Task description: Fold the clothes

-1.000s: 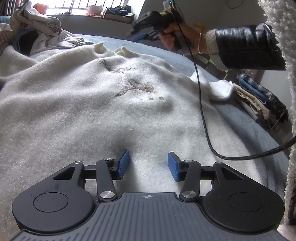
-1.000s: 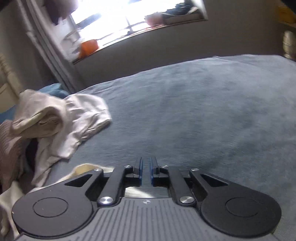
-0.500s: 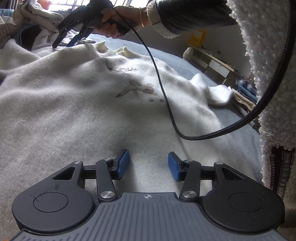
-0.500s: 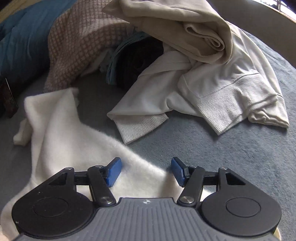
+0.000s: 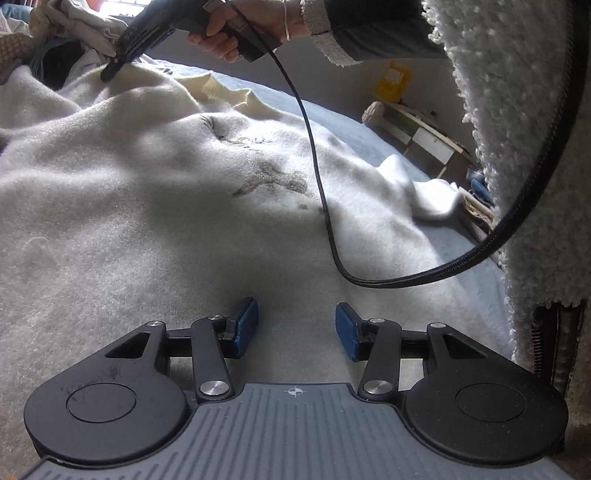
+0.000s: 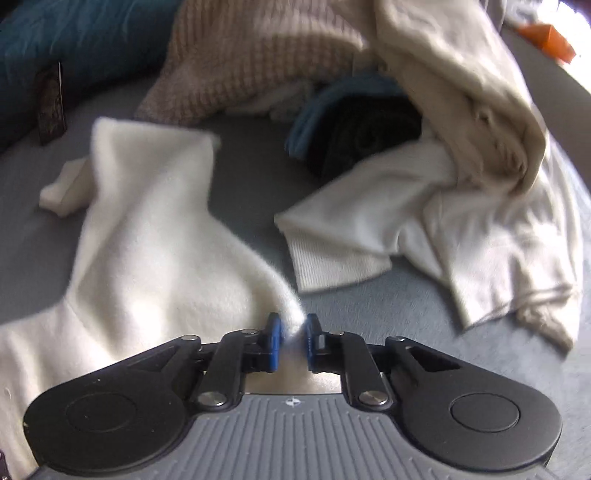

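A white fuzzy sweater point(image 5: 147, 184) with a grey motif lies spread on the grey-blue bed cover point(image 5: 332, 114). My left gripper point(image 5: 295, 332) rests open over its near part, blue pads apart with only flat fabric under them. In the left wrist view my right gripper point(image 5: 110, 70) reaches down at the sweater's far left edge, held by a hand point(image 5: 236, 33). In the right wrist view the right gripper point(image 6: 293, 334) has its jaws closing on a peak of the white sweater point(image 6: 147, 258) where the sleeve begins, and the pads pinch the fabric.
A pile of loose clothes point(image 6: 461, 110), beige, knitted and dark, lies just beyond the sleeve. A teal blanket point(image 6: 74, 29) and a dark tag point(image 6: 50, 103) sit far left. A black cable point(image 5: 325, 221) hangs over the sweater. The person's fleece coat point(image 5: 517, 147) fills the right.
The right gripper swung from the far right across to the sweater's far left edge, opened, then closed on the fabric there. The left gripper stayed where it was.
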`<state>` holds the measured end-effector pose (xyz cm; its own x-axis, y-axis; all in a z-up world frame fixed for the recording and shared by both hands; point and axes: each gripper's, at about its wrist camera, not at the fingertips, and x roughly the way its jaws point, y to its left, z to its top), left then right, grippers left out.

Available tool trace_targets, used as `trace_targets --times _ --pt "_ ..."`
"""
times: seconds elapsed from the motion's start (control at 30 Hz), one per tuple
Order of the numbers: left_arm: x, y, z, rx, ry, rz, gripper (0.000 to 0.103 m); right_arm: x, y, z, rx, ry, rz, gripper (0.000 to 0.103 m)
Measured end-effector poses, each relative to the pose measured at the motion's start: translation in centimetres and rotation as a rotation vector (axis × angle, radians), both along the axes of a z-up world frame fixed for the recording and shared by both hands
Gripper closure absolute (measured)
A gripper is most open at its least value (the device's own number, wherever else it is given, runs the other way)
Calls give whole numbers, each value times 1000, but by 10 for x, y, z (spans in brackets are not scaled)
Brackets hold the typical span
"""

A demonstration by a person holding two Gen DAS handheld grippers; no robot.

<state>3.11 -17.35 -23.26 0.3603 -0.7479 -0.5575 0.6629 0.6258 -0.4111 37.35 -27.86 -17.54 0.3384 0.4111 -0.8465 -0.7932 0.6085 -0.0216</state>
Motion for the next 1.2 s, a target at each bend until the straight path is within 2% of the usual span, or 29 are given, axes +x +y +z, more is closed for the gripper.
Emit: trace_targets --times 0.07,0.13,0.23,0.3,0.33,0.37,0.43,0.47,0.53,0.6,0.67,0.73,0.77,0.87,0.9,1.0,1.07,1.13,1.2 --pt "-1 0 0 -3 2 1 56 -2 1 12 50 -86 -20 90" --pt "-3 -1 1 -2 0 1 56 2 5 8 71 -123 -62 91" --pt "-5 -2 1 3 -7 1 56 1 15 -27 -6 -175 -80 91" --pt "-6 -2 2 5 -8 1 56 -1 18 -47 -23 -207 -102 89" --pt "-6 -3 2 5 -7 2 56 -1 17 -48 -9 -227 -127 79" --pt "-5 -3 2 6 -7 3 56 4 10 -44 23 -218 -174 63" --pt "-2 -4 1 8 -8 4 56 17 -9 -32 107 -170 -279 48" --pt "-2 -4 1 7 -8 4 56 23 -21 -24 153 -158 -332 49" --pt "-3 -3 2 5 -6 3 56 30 -51 -3 200 -197 -475 48" --pt "-3 -1 1 2 -2 3 56 34 -88 15 297 -111 -548 51" --pt "-3 1 2 0 -1 2 56 26 -112 25 369 13 -509 57" --pt "-4 2 2 1 -2 2 56 10 -118 23 363 147 -392 57" --pt "-4 3 2 2 -3 1 56 -1 -116 17 319 209 -327 58" --pt "-4 2 3 3 -2 5 56 -19 -116 -18 48 153 -320 58" --pt "-4 1 3 4 0 7 56 -18 -125 -27 -12 120 -376 59" --pt "-1 1 3 1 5 9 56 -14 -187 -12 38 -7 -706 63" --pt "2 2 5 -10 13 23 56 -25 -229 10 142 -19 -818 63" --pt "5 5 9 -26 21 45 56 -41 -261 30 193 18 -829 62" --pt "11 12 13 -66 41 90 56 -64 -277 44 182 66 -770 61"
